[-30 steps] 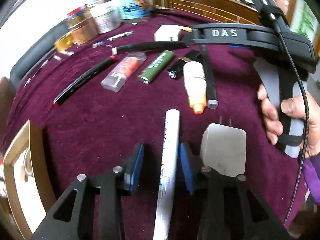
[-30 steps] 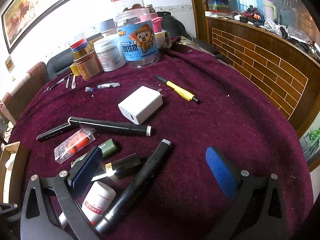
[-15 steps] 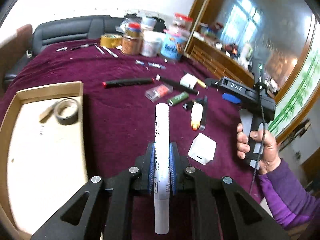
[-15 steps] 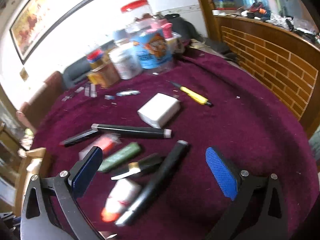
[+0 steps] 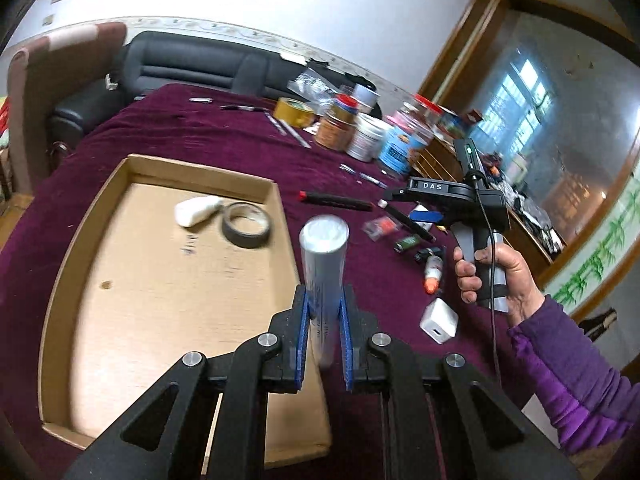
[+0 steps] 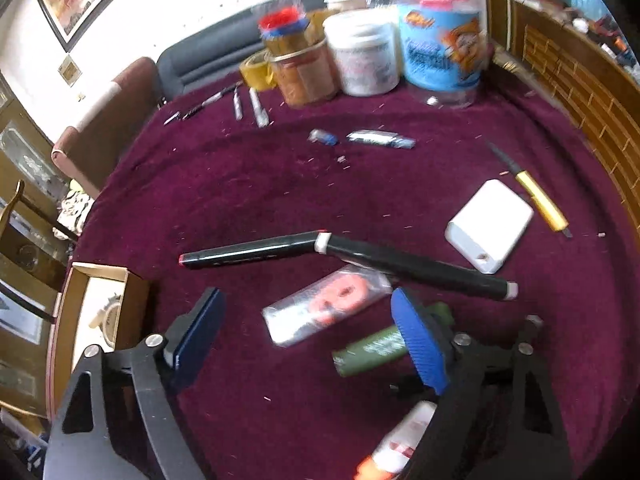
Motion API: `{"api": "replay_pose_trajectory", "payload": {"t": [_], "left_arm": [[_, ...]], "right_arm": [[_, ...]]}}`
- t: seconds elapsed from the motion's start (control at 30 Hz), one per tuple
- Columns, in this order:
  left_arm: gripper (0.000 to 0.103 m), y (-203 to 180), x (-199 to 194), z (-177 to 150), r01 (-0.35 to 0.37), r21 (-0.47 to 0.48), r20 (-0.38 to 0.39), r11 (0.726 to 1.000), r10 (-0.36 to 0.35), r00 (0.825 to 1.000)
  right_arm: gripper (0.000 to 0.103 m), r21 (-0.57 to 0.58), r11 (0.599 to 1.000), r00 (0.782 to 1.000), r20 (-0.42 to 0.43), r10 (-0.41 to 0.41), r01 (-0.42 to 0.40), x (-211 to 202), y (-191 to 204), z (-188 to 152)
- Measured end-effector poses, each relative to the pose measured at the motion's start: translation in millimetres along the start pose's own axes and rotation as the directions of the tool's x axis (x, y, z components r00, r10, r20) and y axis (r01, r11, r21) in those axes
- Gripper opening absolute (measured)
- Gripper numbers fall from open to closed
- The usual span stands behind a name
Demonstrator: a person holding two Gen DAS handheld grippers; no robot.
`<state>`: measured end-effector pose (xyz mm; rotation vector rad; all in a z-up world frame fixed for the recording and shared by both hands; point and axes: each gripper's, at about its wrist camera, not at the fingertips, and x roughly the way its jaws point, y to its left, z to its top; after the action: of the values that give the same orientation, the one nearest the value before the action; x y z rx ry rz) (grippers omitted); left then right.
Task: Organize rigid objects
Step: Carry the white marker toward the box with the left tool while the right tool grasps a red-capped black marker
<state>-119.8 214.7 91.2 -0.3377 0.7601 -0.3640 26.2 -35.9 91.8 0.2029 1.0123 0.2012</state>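
Note:
My left gripper [image 5: 323,320] is shut on a white marker [image 5: 324,264] and holds it in the air over the right edge of a cardboard tray [image 5: 80,256]. The tray holds a grey tape roll [image 5: 246,230] and a white oblong object [image 5: 197,210]. My right gripper [image 6: 308,328] is open above a clear packet with an orange item [image 6: 326,310]; it also shows in the left wrist view [image 5: 426,216]. A green tube [image 6: 374,350], two black markers [image 6: 416,266] [image 6: 248,254], a white charger [image 6: 490,226] and a white bottle with orange cap [image 6: 400,444] lie nearby.
Jars and tubs [image 6: 360,56] and a yellow tape roll [image 6: 256,70] stand at the back of the maroon cloth [image 6: 260,184]. A yellow-handled knife [image 6: 538,198] lies far right. A second white charger [image 5: 439,320] lies by the person's hand. Sofa behind.
My left gripper closed on the white marker, lifted it and carried it left over the tray's edge. My right gripper moved down and left over the clear packet, still open.

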Motion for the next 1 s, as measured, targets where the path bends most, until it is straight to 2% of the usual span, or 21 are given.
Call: {"api": "replay_pose_trajectory", "payload": {"t": [0.1, 0.2, 0.3, 0.43, 0.47, 0.53, 0.6, 0.63, 0.67, 0.7, 0.77, 0.8, 0.83, 0.87, 0.9, 1.0], "left_arm": [[0.012, 14.5, 2.9, 1.7, 0.041, -0.047, 0.001, 0.998, -0.041, 0.999], [0.012, 22.5, 4.3, 2.4, 0.068, -0.077, 0.003, 0.995, -0.068, 0.998], [0.012, 32.0, -0.5, 1.8, 0.094, -0.118, 0.002, 0.989, -0.094, 0.996], [0.011, 41.9, -13.0, 5.4, 0.123, -0.135, 0.021, 0.983, -0.122, 0.992], [0.011, 45.6, -16.1, 6.5, 0.131, -0.139, 0.027, 0.982, -0.129, 0.991], [0.011, 49.6, -17.5, 8.1, 0.155, -0.148, 0.032, 0.977, -0.152, 0.988], [0.011, 52.2, -16.2, 9.6, 0.166, -0.159, 0.031, 0.973, -0.163, 0.986], [0.011, 53.1, -15.0, 10.3, 0.166, -0.162, 0.031, 0.973, -0.163, 0.986], [0.011, 52.8, -14.0, 10.9, 0.166, -0.164, 0.032, 0.972, -0.163, 0.986], [0.011, 52.5, -12.8, 11.7, 0.164, -0.167, 0.031, 0.972, -0.161, 0.987], [0.011, 51.4, -13.3, 11.4, 0.160, -0.170, 0.029, 0.972, -0.157, 0.987], [0.011, 50.4, -14.7, 12.0, 0.147, -0.166, 0.023, 0.975, -0.145, 0.989], [0.011, 49.3, -16.8, 10.6, 0.133, -0.162, 0.019, 0.978, -0.132, 0.991], [0.011, 49.0, -19.2, 10.9, 0.113, -0.154, 0.011, 0.982, -0.112, 0.994], [0.011, 49.4, -22.4, 12.2, 0.093, -0.143, 0.002, 0.985, -0.094, 0.996], [0.011, 56.3, -27.3, 17.9, 0.024, -0.111, -0.039, 0.993, -0.028, 0.999]], "right_arm": [[0.085, -0.055, 0.998, 1.000, -0.003, 0.028, -0.028, 10.9, 22.7, 7.5], [0.085, -0.186, 0.981, 0.999, 0.010, -0.050, 0.051, 32.6, 52.0, 20.8], [0.085, -0.212, 0.974, 0.996, -0.027, -0.090, 0.082, 63.7, 58.8, 36.5], [0.087, -0.120, 0.992, 0.982, -0.188, 0.006, -0.029, 98.5, 48.7, 45.0], [0.088, -0.120, 0.991, 0.982, -0.189, 0.029, -0.053, 96.9, 49.9, 43.8], [0.088, -0.105, 0.985, 0.965, -0.240, 0.109, -0.137, 94.8, 51.7, 35.7], [0.087, -0.158, 0.977, 0.960, -0.263, 0.095, -0.140, 91.9, 59.0, 24.1], [0.083, -0.208, 0.972, 0.965, -0.258, 0.054, -0.110, 90.7, 63.9, 18.4], [0.072, -0.259, 0.965, 0.971, -0.239, -0.013, -0.051, 90.4, 68.8, 12.6], [0.065, -0.304, 0.953, 0.976, -0.203, -0.078, 0.013, 89.6, 74.3, 7.9], [0.043, -0.345, 0.933, 0.975, -0.148, -0.164, 0.104, 92.0, 80.0, 5.5], [0.040, -0.344, 0.931, 0.976, -0.127, -0.175, 0.122, 93.5, 82.0, 6.3], [0.026, -0.335, 0.933, 0.979, -0.107, -0.176, 0.131, 92.8, 82.5, 7.5], [0.016, -0.332, 0.933, 0.980, -0.091, -0.178, 0.139, 92.8, 84.5, 7.7], [0.012, -0.324, 0.936, 0.980, -0.088, -0.176, 0.139, 92.3, 84.8, 6.5], [0.012, -0.282, 0.956, 0.988, -0.108, -0.114, 0.080, 79.0, 79.5, 0.8]]}}
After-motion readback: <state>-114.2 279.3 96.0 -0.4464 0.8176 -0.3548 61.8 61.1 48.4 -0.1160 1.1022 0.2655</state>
